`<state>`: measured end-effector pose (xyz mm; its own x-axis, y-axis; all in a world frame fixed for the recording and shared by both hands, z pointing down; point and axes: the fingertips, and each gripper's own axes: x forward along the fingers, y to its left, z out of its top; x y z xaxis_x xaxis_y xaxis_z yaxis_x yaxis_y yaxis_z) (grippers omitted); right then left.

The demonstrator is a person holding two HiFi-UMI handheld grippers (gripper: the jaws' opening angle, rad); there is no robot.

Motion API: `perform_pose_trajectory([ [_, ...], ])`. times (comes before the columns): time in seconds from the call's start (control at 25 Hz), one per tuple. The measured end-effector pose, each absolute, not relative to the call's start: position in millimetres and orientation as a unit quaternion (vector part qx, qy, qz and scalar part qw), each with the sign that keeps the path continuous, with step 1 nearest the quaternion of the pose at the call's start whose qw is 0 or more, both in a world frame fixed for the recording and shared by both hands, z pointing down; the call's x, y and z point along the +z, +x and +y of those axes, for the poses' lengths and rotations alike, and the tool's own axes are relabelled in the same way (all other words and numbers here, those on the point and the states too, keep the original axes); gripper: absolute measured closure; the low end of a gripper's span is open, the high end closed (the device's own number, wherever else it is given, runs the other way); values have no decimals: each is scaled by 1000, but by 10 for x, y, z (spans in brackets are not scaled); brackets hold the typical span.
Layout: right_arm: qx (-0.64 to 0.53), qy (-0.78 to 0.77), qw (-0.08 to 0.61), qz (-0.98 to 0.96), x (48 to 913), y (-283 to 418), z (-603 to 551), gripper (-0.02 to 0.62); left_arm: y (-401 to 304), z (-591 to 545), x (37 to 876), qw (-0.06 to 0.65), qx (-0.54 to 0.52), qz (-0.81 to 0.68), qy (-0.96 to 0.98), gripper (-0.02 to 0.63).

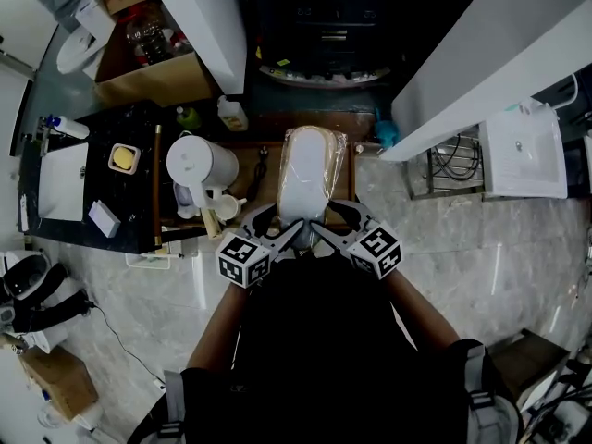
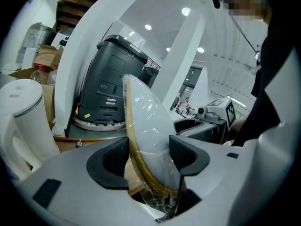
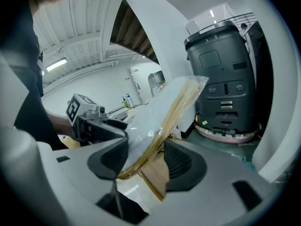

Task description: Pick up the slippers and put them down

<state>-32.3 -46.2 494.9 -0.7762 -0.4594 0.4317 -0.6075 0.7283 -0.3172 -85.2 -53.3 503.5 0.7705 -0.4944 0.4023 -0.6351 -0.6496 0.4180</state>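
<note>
Currently: the slippers [image 1: 313, 169] are a pale pair sealed in clear film. They are held by the near, heel end out over the wooden bench [image 1: 268, 192], with a white kettle [image 1: 199, 166] just beside them to the left.

Left tongs [image 1: 280, 222]: in the left gripper view the pack stands on edge between the pads. The tan sole rim lies against one pad and the film-covered upper against the other, so the tongs are closed on the slippers [image 2: 146, 126].

Right tongs [image 1: 331, 218]: in the right gripper view the pack crosses the gap at a tilt. Film meets one pad and the sole edge meets the other. The jaws stand fairly wide but are gripping the pack, not empty.

Both tongs bite side by side at the same end, and the toe end is unsupported.

Handling, as a judgement:
- The pack looks light, with thin soles and soft uppers, so it should need little force.
- The film is glossy and wrinkled. It will likely slide over the contents and slip on the pads.
- The pack is flexible, and the free toe end may sag or swing when moved.
- It is not fragile, though a hard squeeze would only crush the upper.

Best hold, as a judgement: across the stiffer sole rim at the heel, as now, not on loose film.

Set-down: lower the toe end first and keep the pack level.
</note>
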Motion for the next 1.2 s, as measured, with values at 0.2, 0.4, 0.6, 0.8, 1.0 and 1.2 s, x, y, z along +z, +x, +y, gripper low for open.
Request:
perform_pose_trajectory([
  [0.2,238,284,180,-911,5101,-293,-499,354,-820,-557,5175,285,144,-316,894,334],
  [0.4,251,275,196,-907,5277,-289,-528,354,-815,-578,5352,302,156,-317,885,334],
  [0.6,264,265,214,-902,5473,-237,-585,354,-763,-622,5535,321,172,-313,877,334],
  [0.8,282,252,239,-894,5726,-161,-604,354,-699,-630,5776,344,190,-308,867,334],
  [1.0,299,238,259,-887,5951,-93,-613,354,-622,-628,6004,360,212,-298,858,334],
  [1.2,315,230,272,-880,6190,-22,-678,354,-546,-656,6223,374,231,-290,850,333],
])
